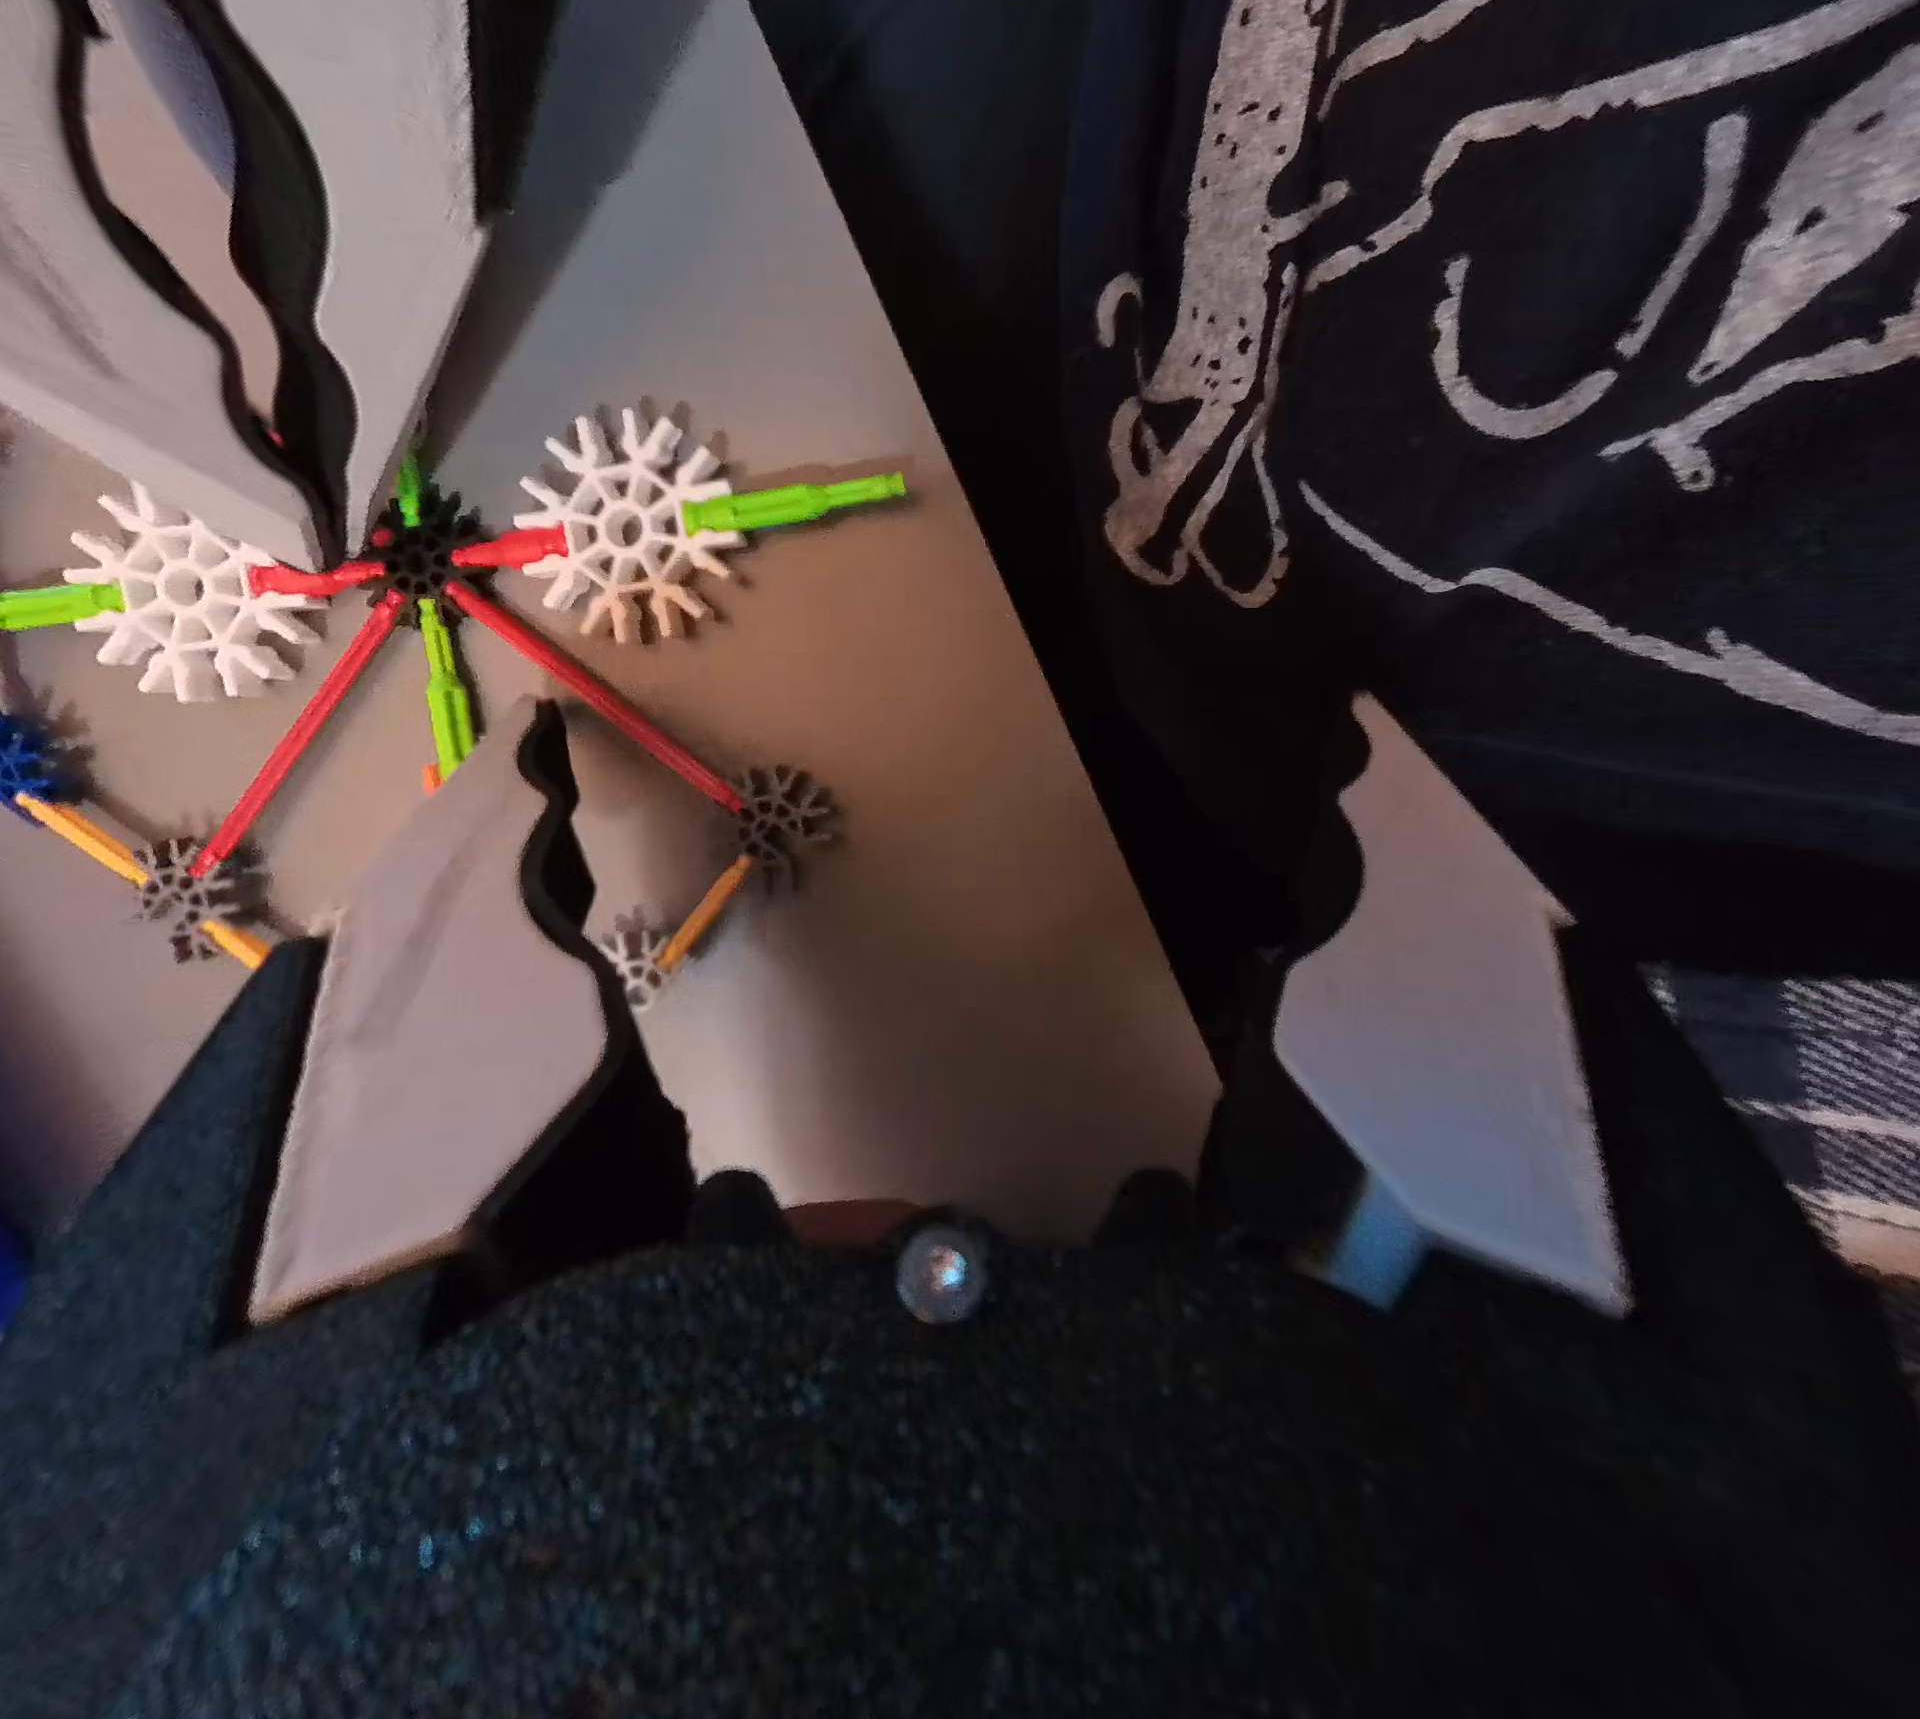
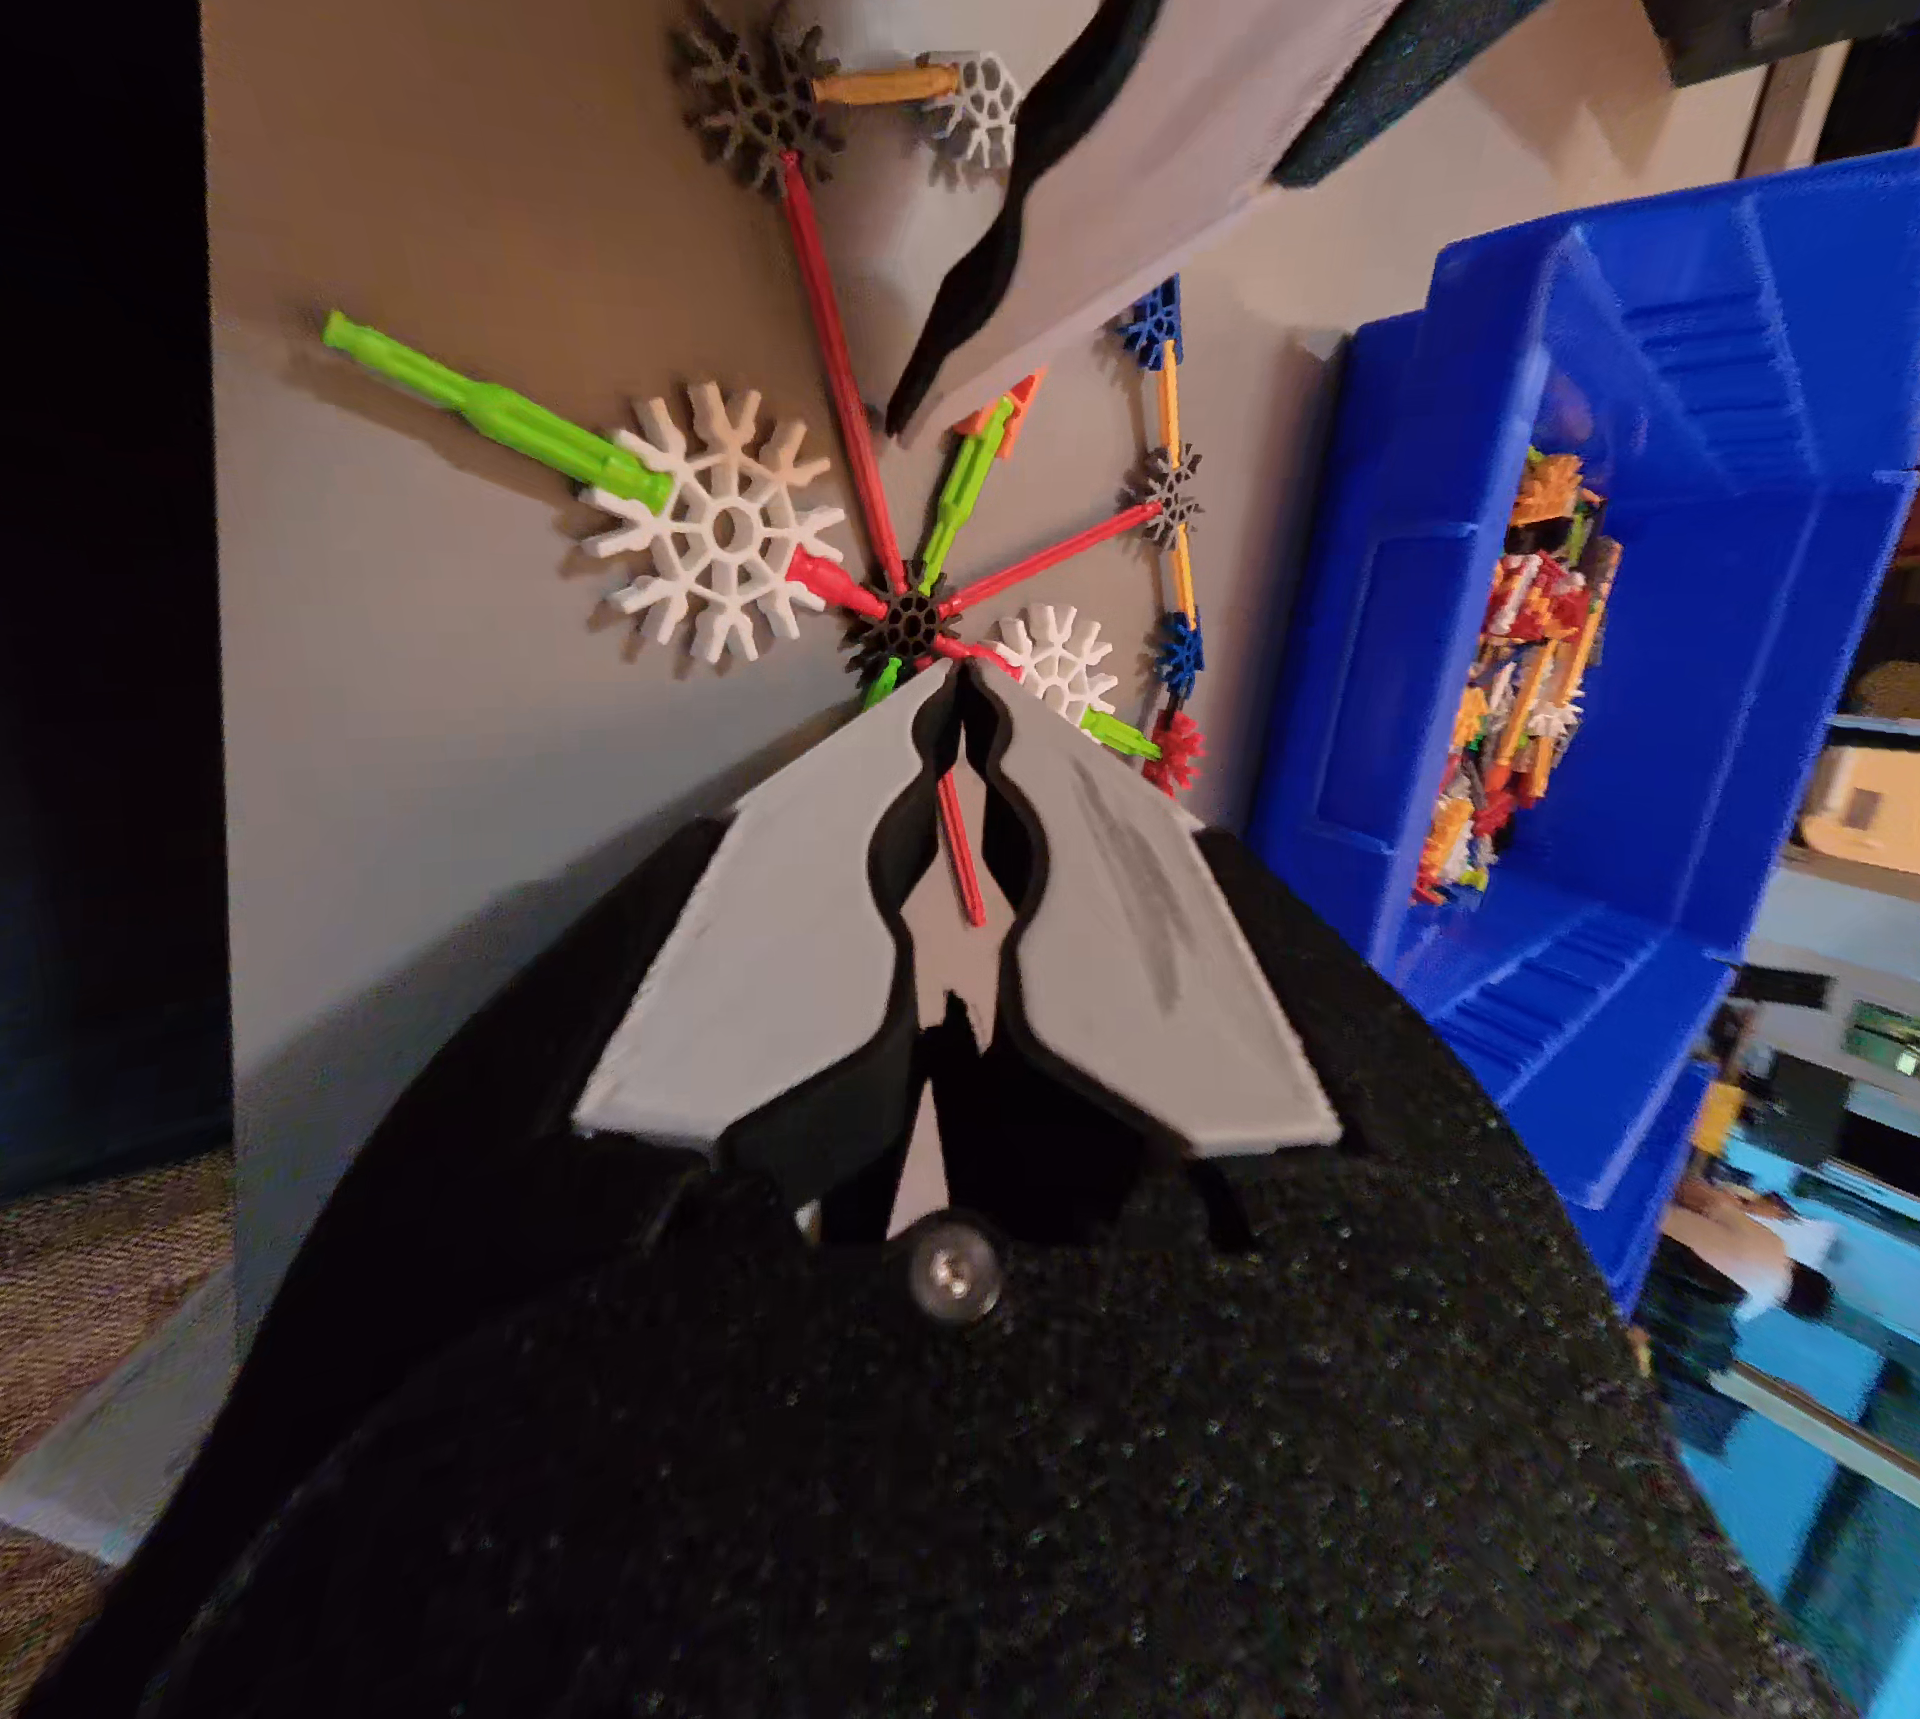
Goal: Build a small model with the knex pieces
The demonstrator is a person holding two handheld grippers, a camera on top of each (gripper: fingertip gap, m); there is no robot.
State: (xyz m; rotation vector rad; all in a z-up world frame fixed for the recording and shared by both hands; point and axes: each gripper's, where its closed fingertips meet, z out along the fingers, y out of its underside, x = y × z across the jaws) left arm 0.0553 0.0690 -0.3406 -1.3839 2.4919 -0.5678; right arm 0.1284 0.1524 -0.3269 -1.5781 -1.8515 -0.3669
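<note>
A flat rod-and-connector toy lies on the pale table (image 1: 883, 734). Its black hub (image 2: 909, 620) joins red rods, green rods and two white snowflake connectors (image 2: 722, 531) (image 2: 1055, 656). My right gripper (image 2: 956, 682) is shut on a red rod (image 2: 961, 848), with its tips at the hub. In the left wrist view it comes in from the top left onto the hub (image 1: 421, 552). My left gripper (image 1: 951, 713) is open wide and empty just above the toy. One of its fingers (image 1: 457, 921) is over a green rod (image 1: 447, 693) and a long red rod (image 1: 613, 713).
A blue bin (image 2: 1538, 443) full of loose coloured pieces stands to the right of the toy. A person's dark printed shirt (image 1: 1507, 319) is close beyond the table edge (image 1: 1049, 734). Grey connectors (image 1: 784, 822) and orange rods (image 2: 1174, 412) form the toy's outer parts.
</note>
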